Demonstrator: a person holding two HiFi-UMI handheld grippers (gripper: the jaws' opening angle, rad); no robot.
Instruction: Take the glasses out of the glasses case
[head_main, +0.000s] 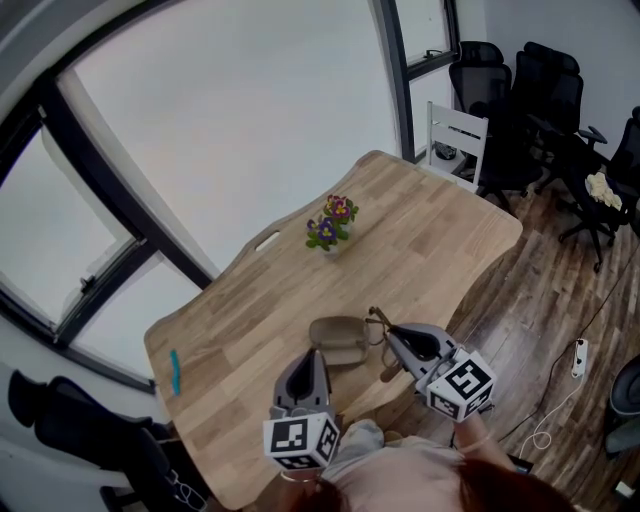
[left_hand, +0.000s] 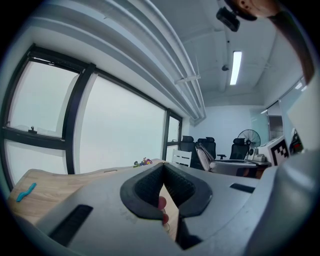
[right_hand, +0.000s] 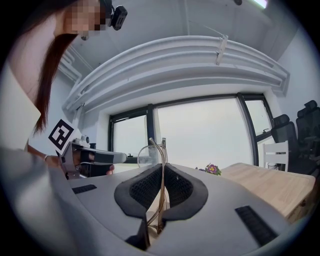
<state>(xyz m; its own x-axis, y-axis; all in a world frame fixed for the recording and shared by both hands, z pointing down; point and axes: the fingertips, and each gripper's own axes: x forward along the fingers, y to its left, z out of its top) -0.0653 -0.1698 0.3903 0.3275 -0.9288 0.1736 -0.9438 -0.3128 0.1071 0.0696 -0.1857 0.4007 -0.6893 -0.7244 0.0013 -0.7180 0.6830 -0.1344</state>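
Observation:
On the wooden table (head_main: 430, 230) near its front edge lies a brown glasses case (head_main: 338, 340), open. Thin gold-framed glasses (head_main: 378, 318) are lifted just right of the case, and my right gripper (head_main: 393, 333) is shut on them. In the right gripper view the frame (right_hand: 161, 150) runs up between the pads (right_hand: 176, 187), with a lens (right_hand: 141, 156) showing above the jaws. My left gripper (head_main: 316, 354) hovers at the case's near edge. Its jaws (left_hand: 163, 167) are shut with nothing seen held between them.
A small pot of purple and yellow flowers (head_main: 331, 225) stands mid-table. A teal object (head_main: 175, 372) lies at the table's left end. A white chair (head_main: 457, 140) and black office chairs (head_main: 540, 100) stand beyond the far end. A power strip (head_main: 578, 358) lies on the floor.

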